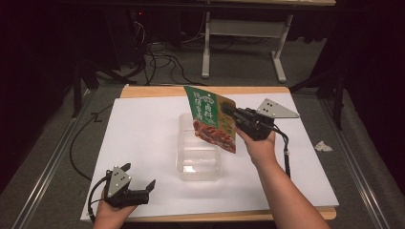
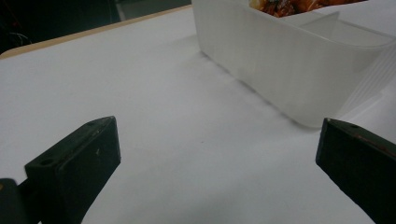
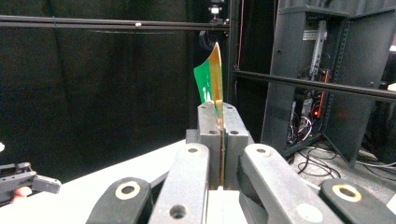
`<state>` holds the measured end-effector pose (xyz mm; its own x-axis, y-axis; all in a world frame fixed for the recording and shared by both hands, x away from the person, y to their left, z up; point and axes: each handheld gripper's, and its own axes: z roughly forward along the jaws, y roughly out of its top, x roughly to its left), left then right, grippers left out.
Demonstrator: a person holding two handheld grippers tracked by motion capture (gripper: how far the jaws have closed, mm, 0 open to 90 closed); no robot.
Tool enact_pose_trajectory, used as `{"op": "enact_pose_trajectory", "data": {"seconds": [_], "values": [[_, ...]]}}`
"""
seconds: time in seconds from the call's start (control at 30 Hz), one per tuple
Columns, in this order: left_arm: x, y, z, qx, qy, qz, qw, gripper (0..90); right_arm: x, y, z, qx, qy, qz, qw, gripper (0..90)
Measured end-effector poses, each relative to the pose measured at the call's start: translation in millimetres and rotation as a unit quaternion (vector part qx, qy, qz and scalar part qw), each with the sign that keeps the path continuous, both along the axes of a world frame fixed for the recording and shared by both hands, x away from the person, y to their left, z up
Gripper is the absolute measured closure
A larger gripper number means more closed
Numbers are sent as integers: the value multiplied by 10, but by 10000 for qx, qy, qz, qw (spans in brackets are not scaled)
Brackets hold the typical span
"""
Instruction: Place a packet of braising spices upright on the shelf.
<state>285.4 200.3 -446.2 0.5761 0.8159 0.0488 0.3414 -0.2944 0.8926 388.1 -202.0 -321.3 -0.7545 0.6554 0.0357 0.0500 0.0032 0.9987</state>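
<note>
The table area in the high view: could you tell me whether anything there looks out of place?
A crumpled white scrap lies on the grey floor off the table's right edge. Otherwise nothing stands out.

Two black handheld grippers, left gripper (image 1: 139, 187) and right gripper (image 1: 228, 110), are each topped by a grey three-cornered plate with screws; black cables trail behind; bare forearms are seen.

On the table (image 1: 143, 138), a clear container (image 1: 199, 148) at centre. Above its far end, a food pouch (image 1: 212, 119), pinched at its right edge by the right gripper (image 1: 228, 112). Near the front edge, left of the container and well apart from it, the left gripper (image 1: 141, 179), jaws spread over bare tabletop.
</note>
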Motion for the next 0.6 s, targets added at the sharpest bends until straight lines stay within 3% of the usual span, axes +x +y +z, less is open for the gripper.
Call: {"op": "enact_pose_trajectory", "data": {"seconds": [0.23, 0.6], "values": [[-7, 17, 11, -23, -83, 54, 9999, 5, 39, 85, -13, 78, -46, 78, 9999, 900], [-6, 9, 2, 20, -56, 22, 10000, 6, 115, 214, -45, 82, -16, 184, 9998, 900]]}}
